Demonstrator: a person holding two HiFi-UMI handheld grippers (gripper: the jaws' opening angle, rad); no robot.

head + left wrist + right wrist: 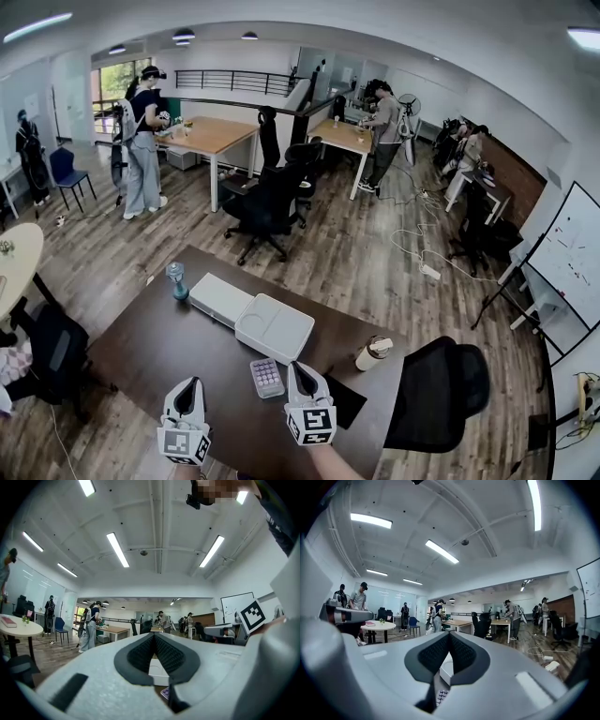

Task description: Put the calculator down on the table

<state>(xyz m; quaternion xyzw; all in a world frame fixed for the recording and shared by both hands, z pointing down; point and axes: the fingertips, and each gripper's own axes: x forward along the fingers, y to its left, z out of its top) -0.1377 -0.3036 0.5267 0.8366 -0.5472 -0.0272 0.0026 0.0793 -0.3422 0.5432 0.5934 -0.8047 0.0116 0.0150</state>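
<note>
The calculator [266, 377], small and pale with rows of purple keys, lies flat on the dark brown table [159, 347] near its front edge. My right gripper [298, 367] hovers just right of it, shut with nothing between the pads. In the right gripper view the pads [461, 656] meet at the tip of the right gripper [449, 633], and the calculator's keys [442, 695] show below them. My left gripper [190, 382] hangs to the calculator's left, apart from it. The left gripper [153, 635] is also shut and empty, with a corner of the calculator [165, 693] low in its view.
Behind the calculator sit a white lidded box [275, 327] and a flat white box [220, 298]. A blue bottle [176, 279] stands at the far left, a paper cup [372, 353] at the right. A black chair [441, 389] is beside the table's right end. People stand at distant desks.
</note>
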